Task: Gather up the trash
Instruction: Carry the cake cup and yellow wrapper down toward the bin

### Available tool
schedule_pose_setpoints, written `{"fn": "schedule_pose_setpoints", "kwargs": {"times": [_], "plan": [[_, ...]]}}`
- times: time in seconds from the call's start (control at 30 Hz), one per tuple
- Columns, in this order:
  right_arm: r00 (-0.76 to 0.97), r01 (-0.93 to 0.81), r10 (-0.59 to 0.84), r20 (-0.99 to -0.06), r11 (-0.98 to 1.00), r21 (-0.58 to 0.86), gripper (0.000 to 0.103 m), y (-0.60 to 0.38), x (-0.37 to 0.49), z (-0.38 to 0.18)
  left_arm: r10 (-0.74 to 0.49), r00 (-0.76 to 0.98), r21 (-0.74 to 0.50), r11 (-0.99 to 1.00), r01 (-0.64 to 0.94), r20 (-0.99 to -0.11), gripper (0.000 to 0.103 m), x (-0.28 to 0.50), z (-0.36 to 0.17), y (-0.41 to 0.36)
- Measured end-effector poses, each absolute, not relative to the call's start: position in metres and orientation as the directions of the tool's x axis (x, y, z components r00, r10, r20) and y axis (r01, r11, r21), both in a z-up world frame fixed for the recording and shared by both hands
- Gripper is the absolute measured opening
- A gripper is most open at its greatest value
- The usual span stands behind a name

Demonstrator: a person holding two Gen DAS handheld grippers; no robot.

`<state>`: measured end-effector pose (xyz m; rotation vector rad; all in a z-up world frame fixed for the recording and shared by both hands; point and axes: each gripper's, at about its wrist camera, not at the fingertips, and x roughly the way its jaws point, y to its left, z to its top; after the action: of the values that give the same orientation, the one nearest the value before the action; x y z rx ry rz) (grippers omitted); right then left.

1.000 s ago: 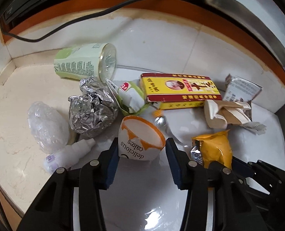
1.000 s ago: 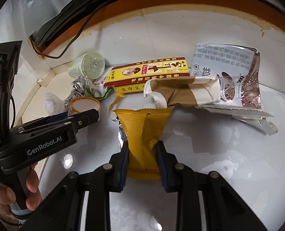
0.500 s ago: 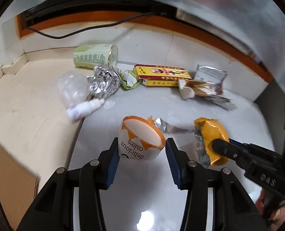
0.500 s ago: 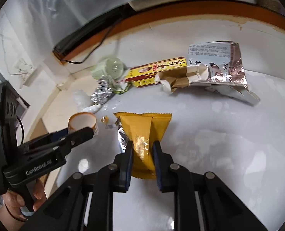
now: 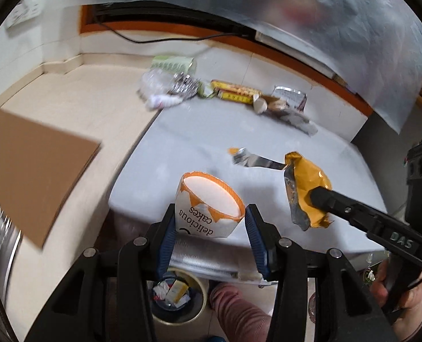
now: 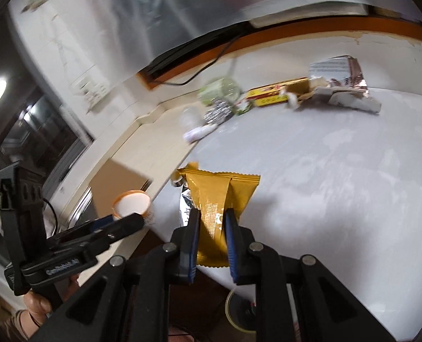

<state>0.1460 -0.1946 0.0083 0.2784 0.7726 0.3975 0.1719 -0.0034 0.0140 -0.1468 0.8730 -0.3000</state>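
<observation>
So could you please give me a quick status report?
Left gripper holding cake cup. Right gripper clamping yellow wrapper. Trash bin below, path clear.

A white paper cake cup (image 5: 209, 208) with an orange rim, orange points and black lettering sits at centre frame in the left wrist view. At right, a mustard-yellow snack wrapper (image 5: 308, 188) shows a silver foil lining. The glossy table (image 5: 182, 131) is white beside cream. At upper centre lie a pale green can (image 5: 173, 64), crumpled silver foil (image 5: 183, 87) and a yellow-and-red carton (image 5: 235, 92). A brown cardboard sheet (image 5: 31, 176) fills the left.
</observation>
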Motion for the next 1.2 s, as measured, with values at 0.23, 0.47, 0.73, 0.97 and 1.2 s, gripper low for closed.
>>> {"fn": "schedule_pose_setpoints", "kwargs": {"times": [0.23, 0.47, 0.73, 0.97, 1.2], "plan": [[0.619, -0.36, 0.465, -0.633, 0.884, 0.298, 0.017, -0.153, 0.089, -0.021, -0.283, 0.61, -0.253, 0.958, 0.137, -0.74, 0.045, 0.121, -0.027, 0.008], [0.578, -0.411, 0.423, -0.698, 0.89, 0.199, 0.017, -0.129, 0.067, -0.066, -0.244, 0.571, -0.23, 0.968, 0.099, -0.784, 0.045, 0.094, -0.085, 0.009], [0.491, -0.385, 0.362, -0.793, 0.906, 0.175, 0.017, -0.122, 0.077, -0.136, -0.203, 0.499, -0.191, 0.979, 0.075, -0.843, 0.045, 0.083, -0.161, 0.006], [0.435, -0.354, 0.306, -0.847, 0.923, 0.151, 0.017, -0.12, 0.095, -0.196, -0.177, 0.429, -0.16, 0.984, 0.075, -0.886, 0.045, 0.09, -0.211, 0.009], [0.376, -0.301, 0.273, -0.886, 0.94, 0.162, 0.017, -0.125, 0.119, -0.246, -0.179, 0.385, -0.165, 0.984, 0.07, -0.905, 0.046, 0.106, -0.25, 0.012]]}}
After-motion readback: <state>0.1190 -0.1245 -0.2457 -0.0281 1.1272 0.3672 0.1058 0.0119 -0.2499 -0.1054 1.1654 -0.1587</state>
